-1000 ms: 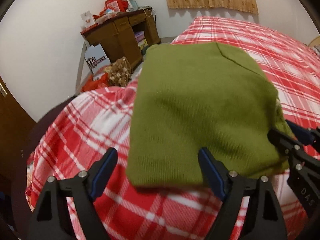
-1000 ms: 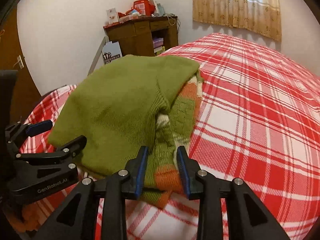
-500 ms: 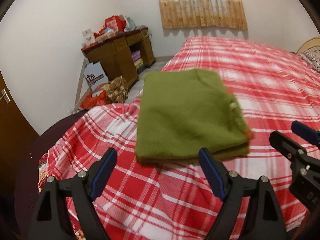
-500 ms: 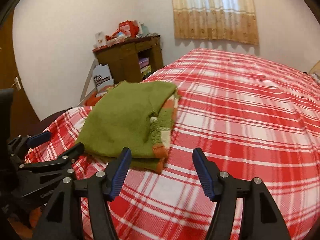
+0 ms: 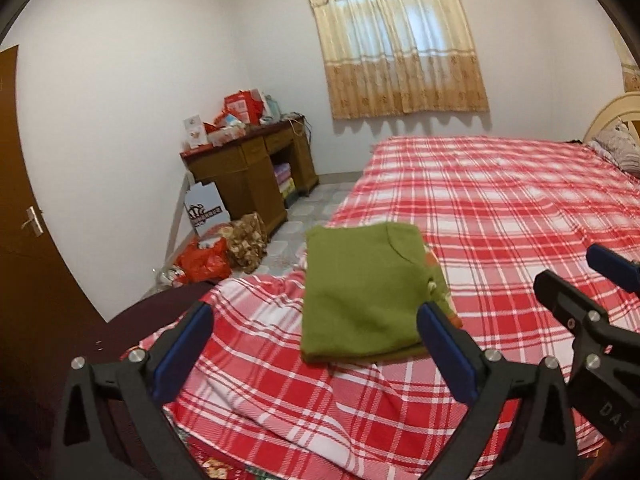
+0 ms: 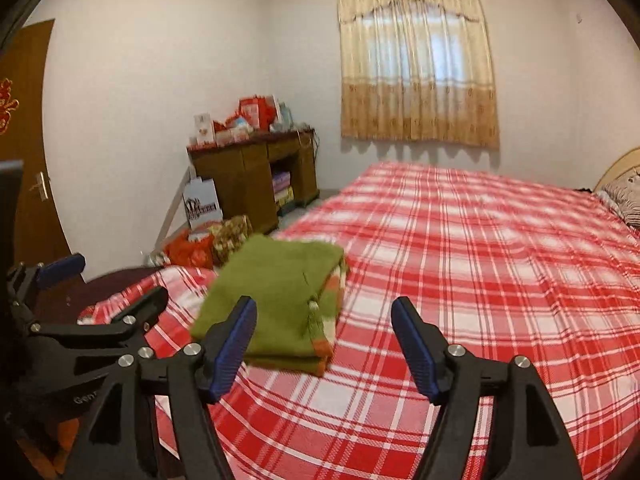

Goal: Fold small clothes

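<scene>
1. Both grippers have drawn back and up from the folded olive-green knit sweater with orange and cream trim. One second ago the garment filled both wrist views; it now appears small and well apart from the fingertips.
2. Left gripper: jaws spread wide and empty, as in both earlier left wrist frames. The sweater shows between the two blue pads, beyond them, without contact.
3. Right gripper: jaws spread wide and empty. One second ago they stood nearly closed about the trimmed edge of the sweater; half a second ago they had already parted. The grip has therefore been let go.
4. Position of the garment: the sweater lies flat as a compact rectangle on the red-and-white plaid bed cover, near the bed's foot corner on the side facing the brown wooden desk. In the right wrist view the stacked layers are visible at the trimmed edge, lying on one another.
5. Meaning for the task: judged from the squared outline and the released grip, the fold of this garment looks finished.
6. No further garment shows on the bed in either view. Whether another remains outside the views cannot be told.
7. Risk: the sweater sits close to the bed edge; a careless pass of either gripper could push it off.
</scene>
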